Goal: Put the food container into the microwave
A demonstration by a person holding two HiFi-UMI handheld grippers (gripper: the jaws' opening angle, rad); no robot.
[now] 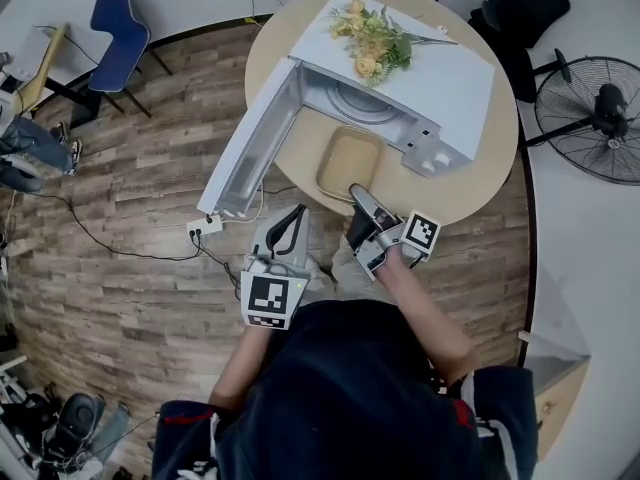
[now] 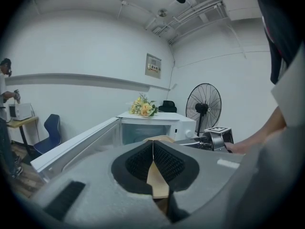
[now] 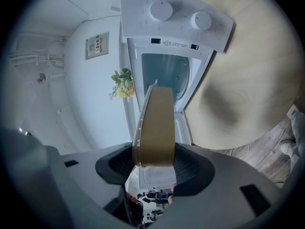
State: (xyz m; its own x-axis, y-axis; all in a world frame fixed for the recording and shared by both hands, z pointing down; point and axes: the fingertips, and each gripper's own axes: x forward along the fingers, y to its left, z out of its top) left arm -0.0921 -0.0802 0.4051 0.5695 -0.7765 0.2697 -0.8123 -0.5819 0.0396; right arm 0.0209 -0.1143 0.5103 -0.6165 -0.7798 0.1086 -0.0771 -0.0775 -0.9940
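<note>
The food container (image 1: 348, 160), a tan tray with a clear lid, hangs just above the round table (image 1: 470, 190) in front of the white microwave (image 1: 400, 78), whose door (image 1: 250, 143) stands wide open to the left. My right gripper (image 1: 360, 196) is shut on the container's near rim. In the right gripper view the container (image 3: 155, 128) runs edge-on from the gripper (image 3: 153, 163) toward the microwave's open cavity (image 3: 167, 75). My left gripper (image 1: 295, 218) hangs off the table's near edge, shut and holding nothing; in its own view this gripper (image 2: 152, 156) faces the microwave (image 2: 152, 128).
Yellow flowers (image 1: 372, 38) lie on top of the microwave. A standing fan (image 1: 590, 118) is at the right, a blue chair (image 1: 118, 28) at the far left. A power strip and cables (image 1: 205, 228) lie on the wooden floor below the door.
</note>
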